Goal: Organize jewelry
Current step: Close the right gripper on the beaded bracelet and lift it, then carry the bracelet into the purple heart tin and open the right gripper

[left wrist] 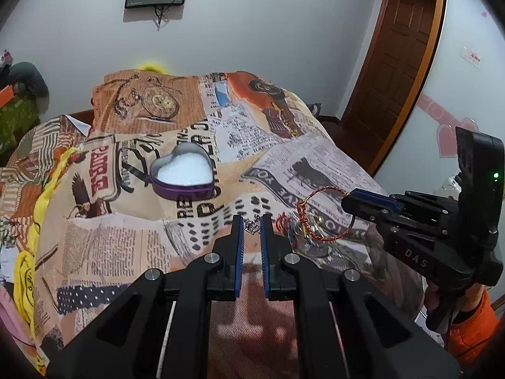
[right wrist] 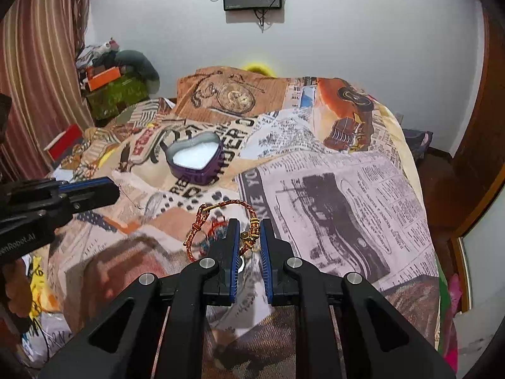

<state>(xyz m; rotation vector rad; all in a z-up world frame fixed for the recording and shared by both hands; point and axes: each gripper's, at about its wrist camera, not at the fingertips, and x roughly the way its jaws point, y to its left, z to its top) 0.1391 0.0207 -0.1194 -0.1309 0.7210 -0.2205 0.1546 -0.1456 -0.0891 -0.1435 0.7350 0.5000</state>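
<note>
We pinch a pendant [left wrist: 251,225] in the left gripper [left wrist: 251,221]. Right gripper [right wrist: 249,225] clamps the bracelet [right wrist: 221,218]; heart tin [left wrist: 182,170] sits open beyond.

Both views are evenly lit by soft indoor light, moderately bright, with no hard glare. The white wall [left wrist: 268,41] looks slightly bluish and washed. Soft shadows lie on the bed [right wrist: 347,189] at its near edge, under the gripper frames. Fisheye distortion bends the door [left wrist: 394,72] and curtain [right wrist: 41,63]; corners vignette to black. Focus is fair centrally, with the print smearing towards the rims.
</note>
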